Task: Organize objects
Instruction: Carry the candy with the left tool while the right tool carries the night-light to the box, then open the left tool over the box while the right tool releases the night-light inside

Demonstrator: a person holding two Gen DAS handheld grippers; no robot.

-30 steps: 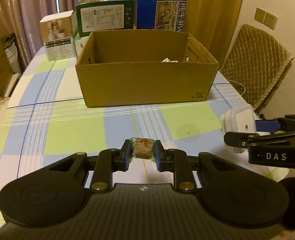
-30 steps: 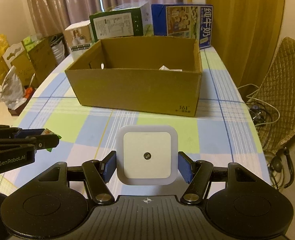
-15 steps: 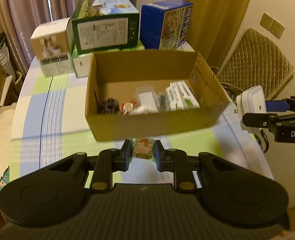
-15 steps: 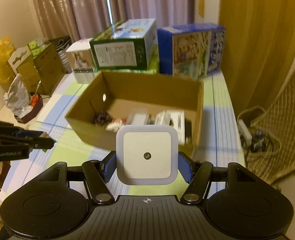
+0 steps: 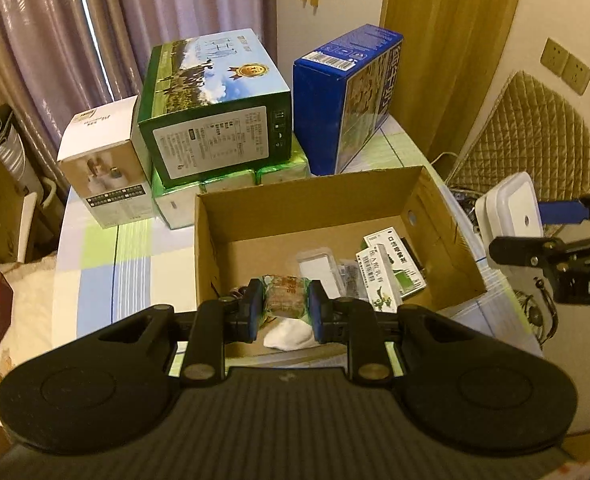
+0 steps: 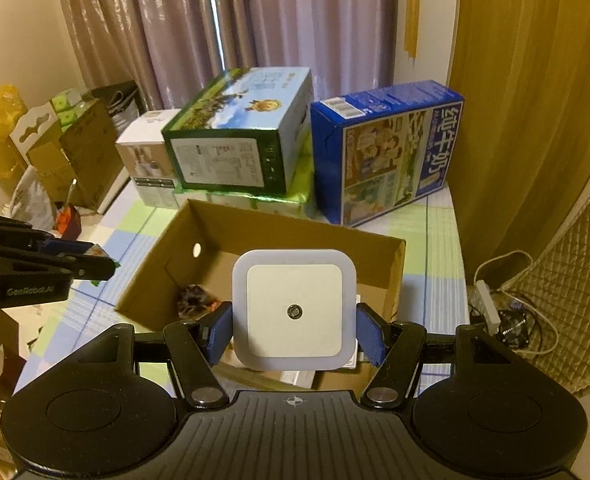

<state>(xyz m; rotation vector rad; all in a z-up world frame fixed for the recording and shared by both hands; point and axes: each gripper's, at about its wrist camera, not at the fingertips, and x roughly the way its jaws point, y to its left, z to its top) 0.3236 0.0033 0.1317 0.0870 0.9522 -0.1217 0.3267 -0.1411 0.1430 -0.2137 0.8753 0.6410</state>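
Left gripper [image 5: 283, 307] is clamped on a small wrapped snack [image 5: 286, 295]: brown block in clear wrapper with green ends, pinched between both blue pads. It hangs over the near-left part of the open cardboard box [image 5: 231, 216].

Right gripper [image 6: 294, 330] is closed on a white square night light [image 6: 294, 309]: rounded corners, translucent rim, flat white face with a small dark sensor dot at centre. Pads grip its left and right edges. It sits above the box's near wall, right side.

Box contents: green-and-white medicine cartons [image 5: 391, 270] at right, a clear blister pack [image 5: 319, 266], a white wad [image 5: 287, 334] near the front wall, a dark fuzzy item [image 6: 193, 299] at near-left.

Surface: table with checked cloth [image 5: 95, 248], pale green, blue and white squares. Behind the box: green milk carton case [image 5: 215, 120] stacked on green packs, blue milk case [image 5: 347, 96], small white box [image 5: 103, 168]. Room: mauve curtains [image 6: 223, 28], wooden door [image 6: 527, 80], quilted chair [image 5: 531, 128], wall sockets [image 5: 566, 65], cables on the floor at right [image 6: 507, 320].
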